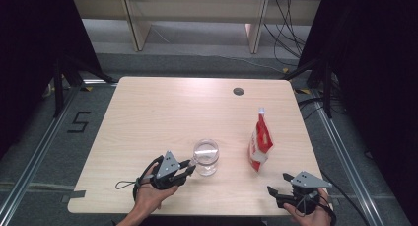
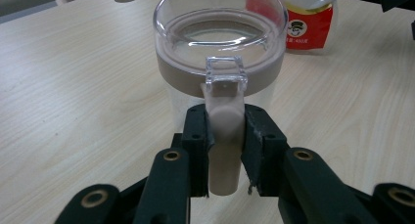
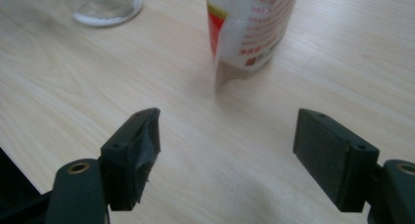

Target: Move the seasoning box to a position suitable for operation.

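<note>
Left gripper (image 2: 224, 136) fingers clamp the handle (image 2: 224, 136) of the clear jug (image 1: 206, 157), upright at tabletop (image 1: 157, 112) centre-front. Pouch (image 1: 260, 144) at jug's 3 o'clock, untouched. Right gripper (image 3: 227, 155) fingers spread, empty. Grasp made; pouring likely remains.

Both tools are the same build: matte black plastic pincers with chunky arms. The left gripper (image 1: 190, 168) carries a flat grey three-cornered plate on top, and a thin black cable loops out of the end farthest from the jaws. Up close, brass-coloured rivets sit in each arm link, small dark screws hold the rectangular pads (image 2: 198, 145), and the pad edges look a bit chewed. The right gripper (image 1: 277, 183) has the same grey plate, plus black cable curling behind that plate. Forearms are bare, no sleeves.
</note>
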